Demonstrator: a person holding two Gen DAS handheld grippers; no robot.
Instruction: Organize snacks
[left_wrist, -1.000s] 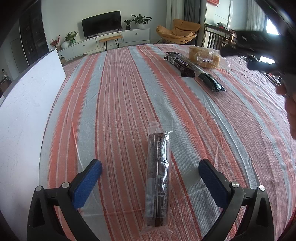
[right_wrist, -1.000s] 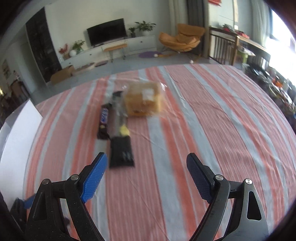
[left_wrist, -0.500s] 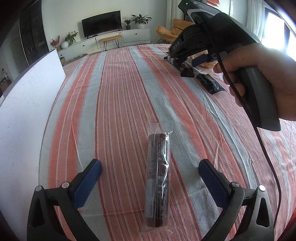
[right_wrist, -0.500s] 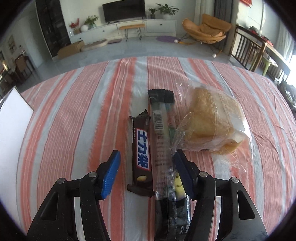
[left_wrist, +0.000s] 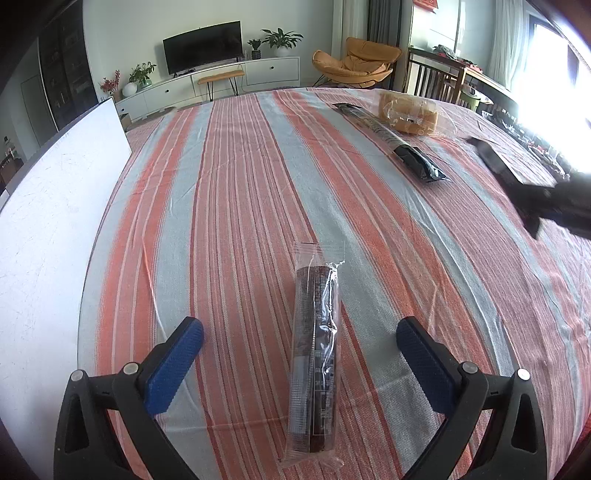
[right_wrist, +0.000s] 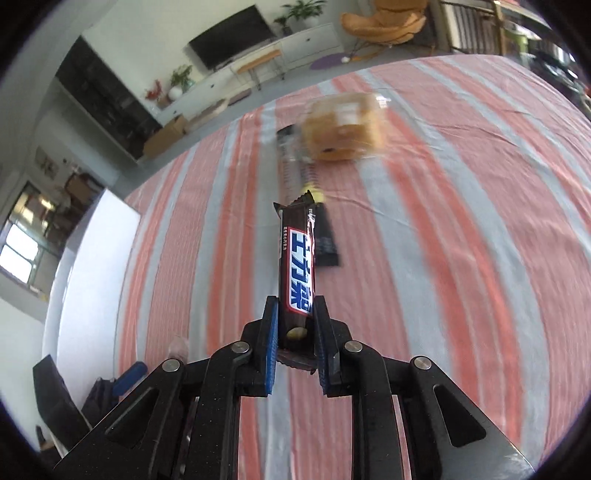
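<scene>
Striped tablecloth (right_wrist: 461, 229) below — right claw (right_wrist: 295, 332) clamped on chocolate bar (right_wrist: 297, 266), left claw (left_wrist: 299, 354) apart astride wrapped roll (left_wrist: 316, 354).

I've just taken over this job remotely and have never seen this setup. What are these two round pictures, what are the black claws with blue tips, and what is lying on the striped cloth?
No robot here: a person holds a two-finger gripper in each hand, with a fisheye camera on each looking along its fingers. One picture is from the left gripper. Its jaws are open over a wrapped roll lying between them on the cloth, untouched. The other is from the right gripper. Its jaws have just closed on a chocolate bar, which it holds up off the cloth. Farther off lie a long dark packet and bagged bread, side by side. A white board lies along the left edge.
</scene>
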